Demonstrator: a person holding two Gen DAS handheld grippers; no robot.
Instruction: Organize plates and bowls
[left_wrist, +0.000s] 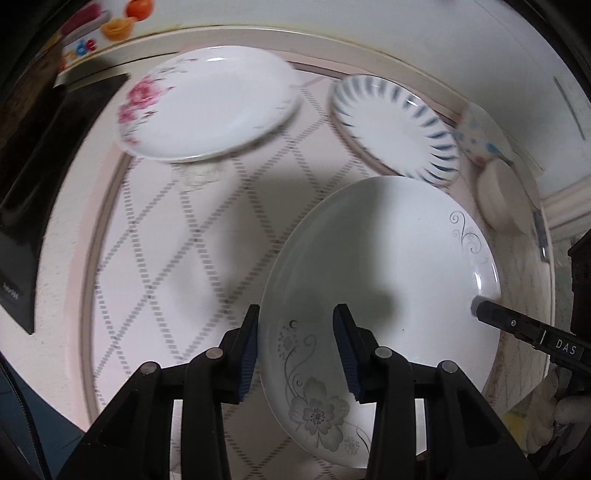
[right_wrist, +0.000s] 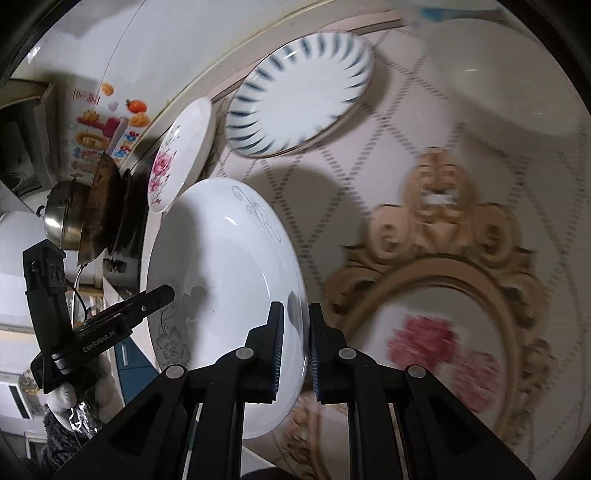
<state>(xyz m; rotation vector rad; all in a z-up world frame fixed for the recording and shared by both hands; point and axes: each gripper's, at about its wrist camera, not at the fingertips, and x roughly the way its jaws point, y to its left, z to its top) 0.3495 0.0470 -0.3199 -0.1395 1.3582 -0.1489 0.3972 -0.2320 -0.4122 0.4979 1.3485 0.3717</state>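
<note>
The grey-flowered plate (left_wrist: 384, 273) was gripped at opposite rims by left tongs (left_wrist: 295, 354) and right tongs (right_wrist: 295, 350), apparently mid-carry, needing steady transfer toward a plate (left_wrist: 207, 103) ahead.

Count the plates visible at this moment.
3. The grey-flower plate is held between both tongs; the pink-flower plate and the blue-striped plate lie on the table beyond it. Others may be out of frame.

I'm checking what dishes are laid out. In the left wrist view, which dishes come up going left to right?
Pink-flower plate → grey-flower plate → blue-striped plate → spotted bowl
</note>
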